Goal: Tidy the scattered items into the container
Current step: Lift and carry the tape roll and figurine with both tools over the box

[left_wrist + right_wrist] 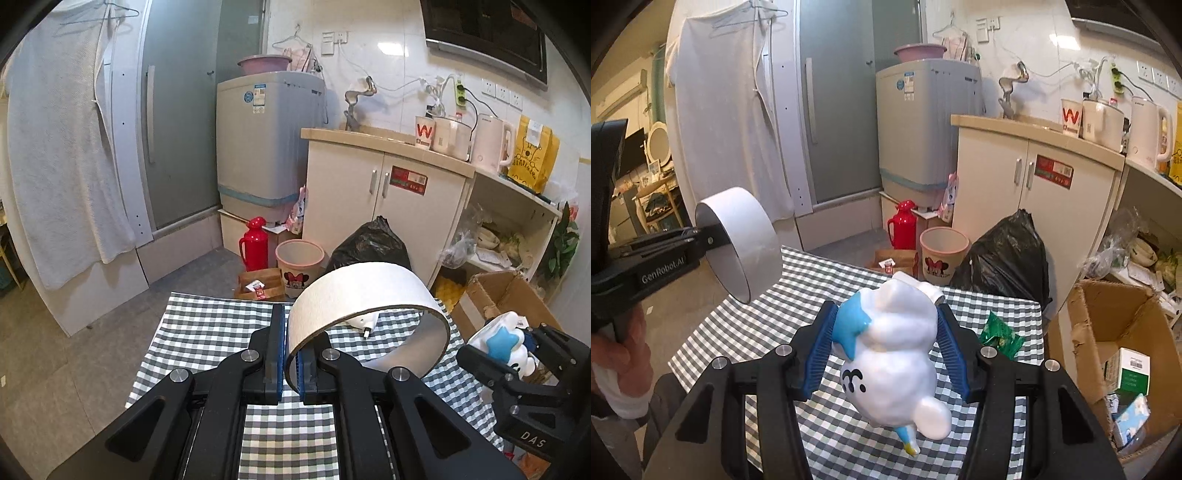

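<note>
— Nearest the left wrist camera, what do the jaws have?

— The left gripper [291, 360] has its jaws clamped on the wall of a white tape roll [369, 291], one blue pad inside the ring and one outside. The roll is lifted clear of the checked tabletop [207, 325] and stands on edge, its open side turned toward the right. In the right wrist view the same roll [750, 240] hangs out over the tabletop's left edge, and a hand [620, 354] grips the tool's handle.

— And the right one?

— The right gripper [886, 350] has its jaws pressed against both sides of a white cloud-shaped toy [901, 354] with a blue star [849, 325] on it. The toy is tilted, its white cap pointing away from the camera, and it is held above the tabletop [738, 317].

— Anything left on the cloth?

— A crumpled green wrapper [1001, 336] lies near the far right corner, just beside the right pad.

— Where is the container?

— An open cardboard box [1123, 332] sits on the floor to the right of the tabletop, with a green-and-white carton [1132, 373] and a blue packet inside. Beyond the table stand a black rubbish bag [1008, 254], a pink bin [943, 254] and a red flask [903, 225].
</note>
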